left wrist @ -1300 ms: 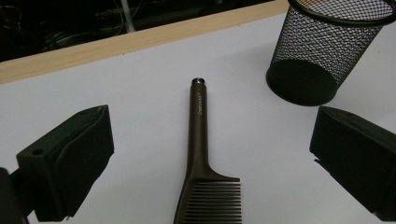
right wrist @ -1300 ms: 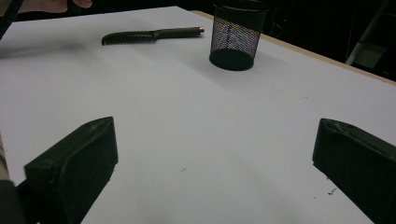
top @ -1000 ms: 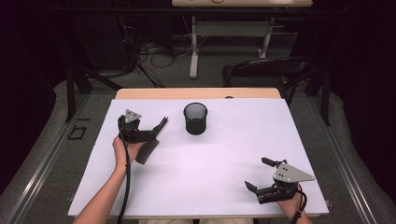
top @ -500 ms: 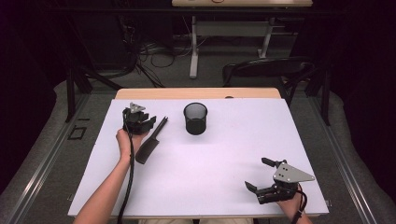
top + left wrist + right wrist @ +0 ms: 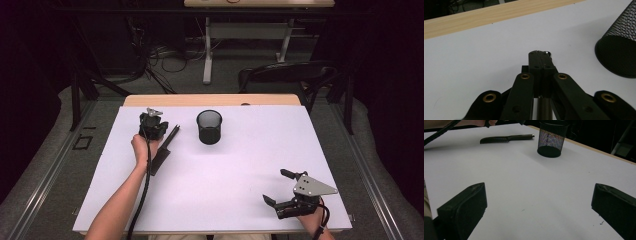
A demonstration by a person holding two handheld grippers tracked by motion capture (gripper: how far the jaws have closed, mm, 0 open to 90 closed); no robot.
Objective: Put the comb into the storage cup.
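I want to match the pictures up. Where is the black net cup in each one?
High view: the black net cup stands upright at the middle of the picture, towards the back of the white table.
Left gripper view: it is at the right edge, cut off by the frame.
Right gripper view: it is at the top, right of the middle.
Shared landmark: the wooden table edge runs behind the cup.

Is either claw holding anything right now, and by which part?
Nothing. The left claw has just closed empty beside the comb lying on the table; the right claw hovers open.
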